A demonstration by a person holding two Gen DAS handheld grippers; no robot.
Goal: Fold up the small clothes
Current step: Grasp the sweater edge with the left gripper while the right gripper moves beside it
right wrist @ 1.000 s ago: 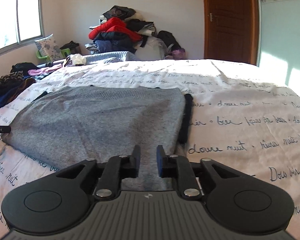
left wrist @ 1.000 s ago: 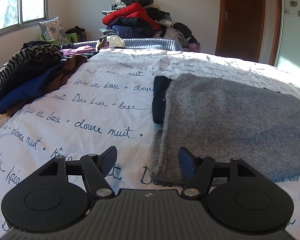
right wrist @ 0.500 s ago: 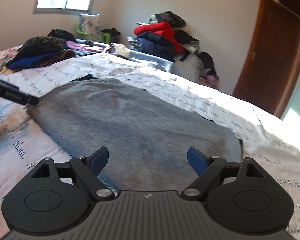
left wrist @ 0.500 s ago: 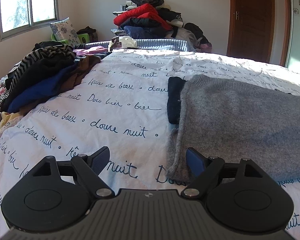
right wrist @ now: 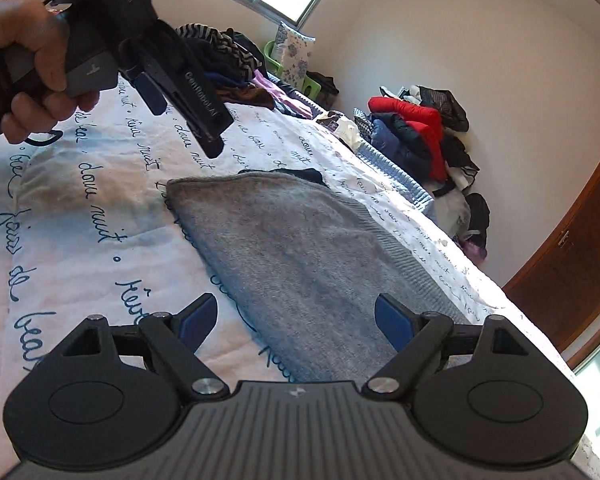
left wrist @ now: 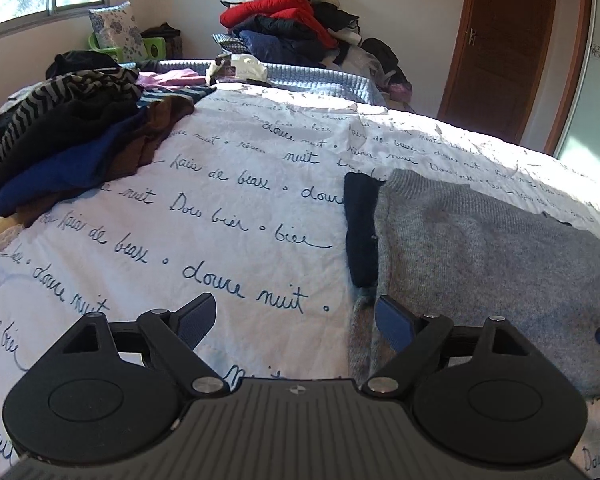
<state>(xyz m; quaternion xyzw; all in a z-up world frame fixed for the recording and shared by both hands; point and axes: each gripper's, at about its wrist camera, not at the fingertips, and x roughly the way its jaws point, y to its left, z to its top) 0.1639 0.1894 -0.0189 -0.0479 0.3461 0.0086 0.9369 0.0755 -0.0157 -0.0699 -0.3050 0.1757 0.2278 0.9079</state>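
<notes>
The left tool (left wrist: 295,321) hangs low over the bed with its blue-padded fingers spread wide and nothing between them; its right finger sits over the near left corner of the folded grey knitted sweater (left wrist: 480,264), so by my reading it is lined up to pinch that corner. The right tool (right wrist: 296,320) is likewise gaping and empty, tilted hard to one side and held above the sweater's near edge (right wrist: 300,256), which suggests it is being turned to reach the opposite side. In the right wrist view the left tool (right wrist: 168,92) also shows from outside, gripped by the person's bare hand (right wrist: 32,76) and raised clear of the cloth.

The sweater lies flat on the white bedcover printed with dark cursive writing (left wrist: 204,216), roughly rectangular, so at least one fold looks already made. A dark navy strip of fabric (left wrist: 360,228) peeks out along its left edge; whether that is a sleeve tucked beneath or a separate garment cannot be told. A loose heap of striped, black, blue and brown clothes (left wrist: 72,144) waits at the left of the bed, probably the pieces not yet folded.

The sweater's right part runs out of the left wrist view, and its nearest edge is covered by the tool bodies in both views. A small blue shape at the right margin of the left view may be the other tool's pad, though it is too cut off to be sure.
</notes>
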